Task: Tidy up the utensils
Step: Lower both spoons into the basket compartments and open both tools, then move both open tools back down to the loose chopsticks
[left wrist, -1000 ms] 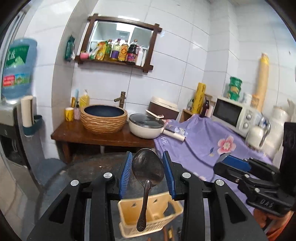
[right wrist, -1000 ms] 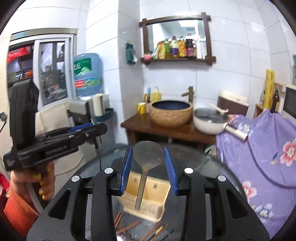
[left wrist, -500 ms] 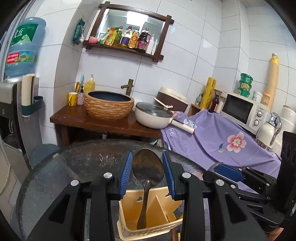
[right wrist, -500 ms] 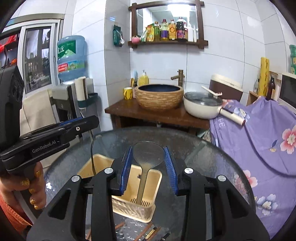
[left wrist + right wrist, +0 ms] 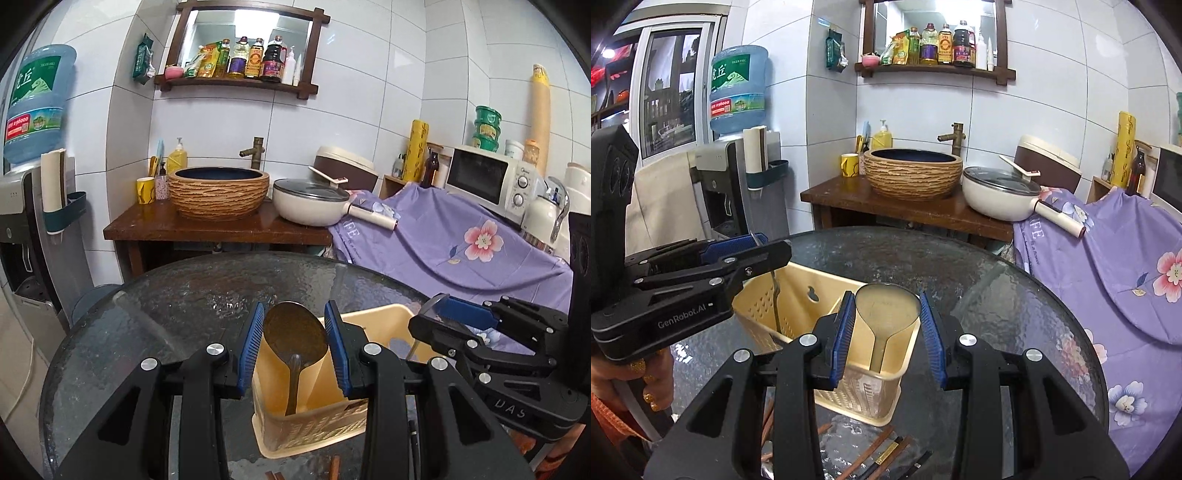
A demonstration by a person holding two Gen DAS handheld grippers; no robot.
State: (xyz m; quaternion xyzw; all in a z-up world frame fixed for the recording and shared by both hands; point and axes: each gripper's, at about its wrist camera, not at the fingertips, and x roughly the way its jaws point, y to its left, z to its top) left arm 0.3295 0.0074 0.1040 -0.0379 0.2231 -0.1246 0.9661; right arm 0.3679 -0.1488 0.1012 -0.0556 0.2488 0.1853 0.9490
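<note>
Blue-padded left gripper clamps a dark spoon by the bowl, handle hanging into the beige basket on the glass table. Right gripper likewise pinches a pale spoon over the basket's other compartment.

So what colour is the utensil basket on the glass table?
Pale yellow-beige basket, clearest in the right wrist view.
</note>
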